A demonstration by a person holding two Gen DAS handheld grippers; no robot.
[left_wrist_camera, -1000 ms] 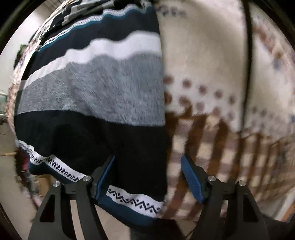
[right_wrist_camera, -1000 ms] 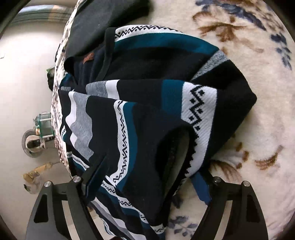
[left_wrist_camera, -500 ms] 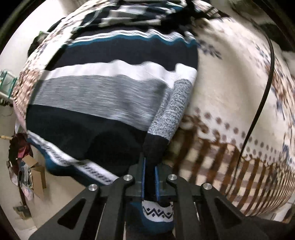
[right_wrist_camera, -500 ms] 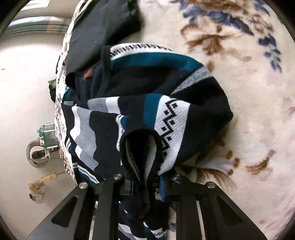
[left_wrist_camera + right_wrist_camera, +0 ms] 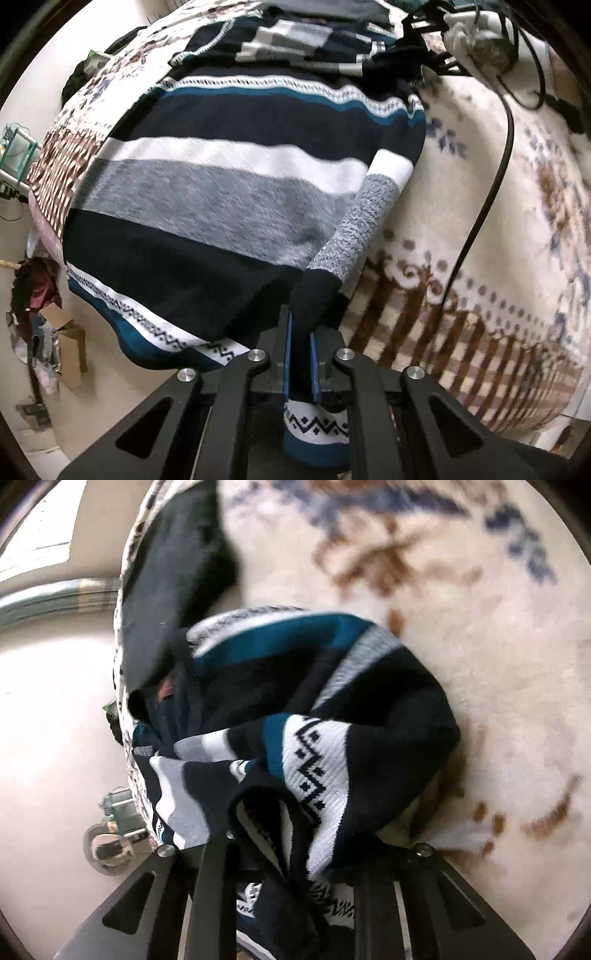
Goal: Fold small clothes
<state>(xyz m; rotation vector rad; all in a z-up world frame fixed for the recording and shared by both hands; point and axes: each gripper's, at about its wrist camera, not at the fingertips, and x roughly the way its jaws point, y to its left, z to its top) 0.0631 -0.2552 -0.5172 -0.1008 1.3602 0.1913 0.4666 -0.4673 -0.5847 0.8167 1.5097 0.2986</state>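
A striped sweater (image 5: 229,192) is spread over a patterned blanket (image 5: 480,229). Its hem edge is clamped by the left gripper (image 5: 300,354), bunched fabric by the right gripper (image 5: 291,864). No finished fold is seen; most folding seemingly remains.

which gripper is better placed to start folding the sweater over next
Left, probably. The left gripper has its jaws shut on the side edge of the navy, white and grey striped knit sweater, which spreads flat ahead. The right gripper holds a bunched part.
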